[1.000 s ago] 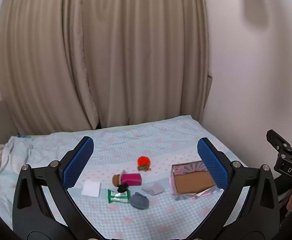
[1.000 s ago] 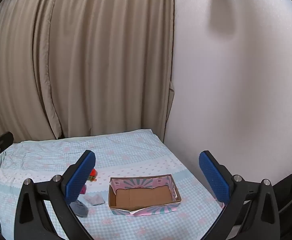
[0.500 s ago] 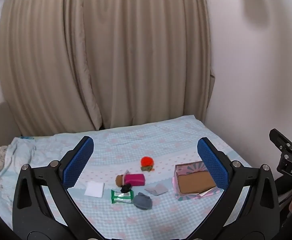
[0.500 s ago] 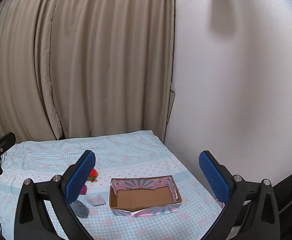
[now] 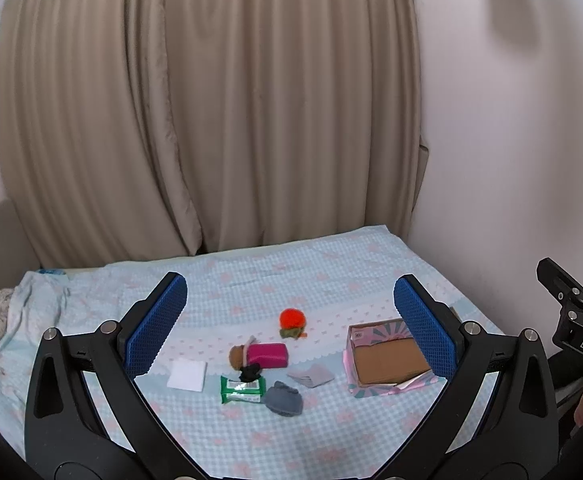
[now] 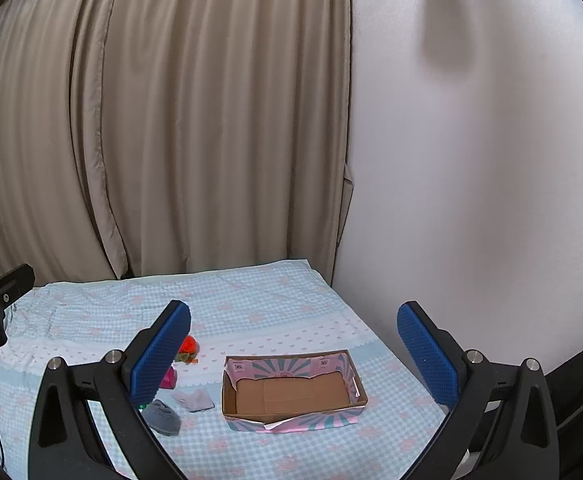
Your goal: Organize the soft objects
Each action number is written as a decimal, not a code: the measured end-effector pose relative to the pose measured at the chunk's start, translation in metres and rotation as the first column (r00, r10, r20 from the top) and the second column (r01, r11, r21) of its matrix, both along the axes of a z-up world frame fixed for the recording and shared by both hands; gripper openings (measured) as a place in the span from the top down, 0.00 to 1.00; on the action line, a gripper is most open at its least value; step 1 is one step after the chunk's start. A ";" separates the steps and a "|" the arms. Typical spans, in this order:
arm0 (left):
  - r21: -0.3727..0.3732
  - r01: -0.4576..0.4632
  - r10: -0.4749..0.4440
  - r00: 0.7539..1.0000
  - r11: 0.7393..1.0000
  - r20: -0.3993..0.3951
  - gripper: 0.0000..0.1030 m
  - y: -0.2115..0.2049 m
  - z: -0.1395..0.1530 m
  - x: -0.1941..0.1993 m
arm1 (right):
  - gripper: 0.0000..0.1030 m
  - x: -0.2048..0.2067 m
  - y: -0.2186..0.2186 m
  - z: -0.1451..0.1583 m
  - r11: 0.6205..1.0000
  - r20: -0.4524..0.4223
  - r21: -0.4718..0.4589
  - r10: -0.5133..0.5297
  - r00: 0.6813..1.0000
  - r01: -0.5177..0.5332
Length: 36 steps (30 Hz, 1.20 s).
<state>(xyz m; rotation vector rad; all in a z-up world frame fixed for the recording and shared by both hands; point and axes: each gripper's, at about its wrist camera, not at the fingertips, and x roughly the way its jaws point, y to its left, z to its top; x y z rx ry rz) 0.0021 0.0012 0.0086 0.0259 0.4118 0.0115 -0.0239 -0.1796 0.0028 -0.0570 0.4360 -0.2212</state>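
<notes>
So nothing's been picked up yet as far as I can tell. The left gripper [image 5: 290,320] and the right gripper [image 6: 293,350] both hang high above the bed with their jaws spread wide and nothing between the blue pads.

The stuff to sort lies in a loose cluster on the light blue checked bedsheet [image 5: 331,272]: a fuzzy orange-red ball toy [image 5: 292,322], a magenta pouch [image 5: 269,355] with a brown round thing touching its left end, a small black scrap [image 5: 249,372] sitting on the edge of a green wrapped packet [image 5: 241,389], a dark grey bunched cloth [image 5: 284,399], a folded light grey cloth [image 5: 310,375] and a flat white square [image 5: 187,374]. The open cardboard box with the pink patterned outside [image 6: 291,390] sits to their right, empty inside.

What I'd worry about: the pieces are crowded, so closing on the black scrap could drag the packet along too. The grey cloths lie flat, so the pads might pinch the sheet with them. And the box looks light with a torn front flap, so a sloppy drop could nudge it or land on the rim.
</notes>
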 end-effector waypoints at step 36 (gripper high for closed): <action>-0.009 -0.006 0.006 1.000 1.000 -0.009 0.00 0.006 -0.004 0.005 | 0.00 0.006 0.002 -0.003 1.000 -0.002 0.000 0.013 1.000 -0.013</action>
